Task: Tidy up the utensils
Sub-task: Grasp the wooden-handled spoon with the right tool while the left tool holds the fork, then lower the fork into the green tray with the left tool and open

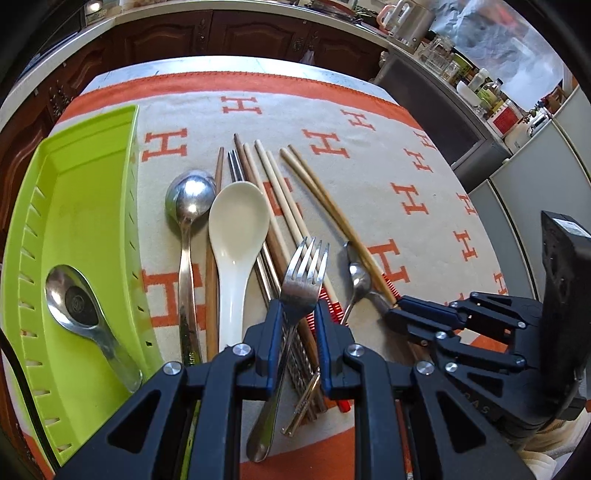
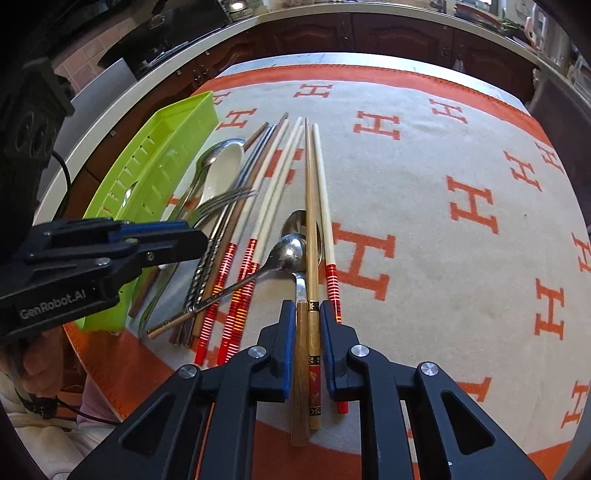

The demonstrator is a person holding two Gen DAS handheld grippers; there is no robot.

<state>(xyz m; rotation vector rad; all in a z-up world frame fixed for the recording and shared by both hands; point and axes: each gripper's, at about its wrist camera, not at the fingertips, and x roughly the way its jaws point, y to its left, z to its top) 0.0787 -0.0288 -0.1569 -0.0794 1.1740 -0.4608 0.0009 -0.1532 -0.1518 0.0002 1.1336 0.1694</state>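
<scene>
My left gripper (image 1: 297, 306) is shut on the handle of a metal fork (image 1: 304, 273), whose tines point away over the pile of chopsticks. My right gripper (image 2: 308, 306) is shut on a bamboo chopstick (image 2: 312, 221) and on the wooden handle of a spoon (image 2: 301, 369) beside it. A small metal spoon (image 2: 291, 251) lies slantwise just ahead of these fingers. Left of the pile stands a green tray (image 1: 92, 177) with one metal spoon (image 1: 74, 302) in it. A white ceramic spoon (image 1: 236, 229) and a large metal spoon (image 1: 190, 199) lie beside the tray.
Everything rests on a beige cloth (image 2: 424, 177) with orange H marks and an orange border. Red-banded chopsticks (image 2: 236, 288) and steel ones lie between the two grippers. Dark cabinets (image 1: 240, 33) and a counter with jars (image 1: 476, 81) stand beyond the table's far edge.
</scene>
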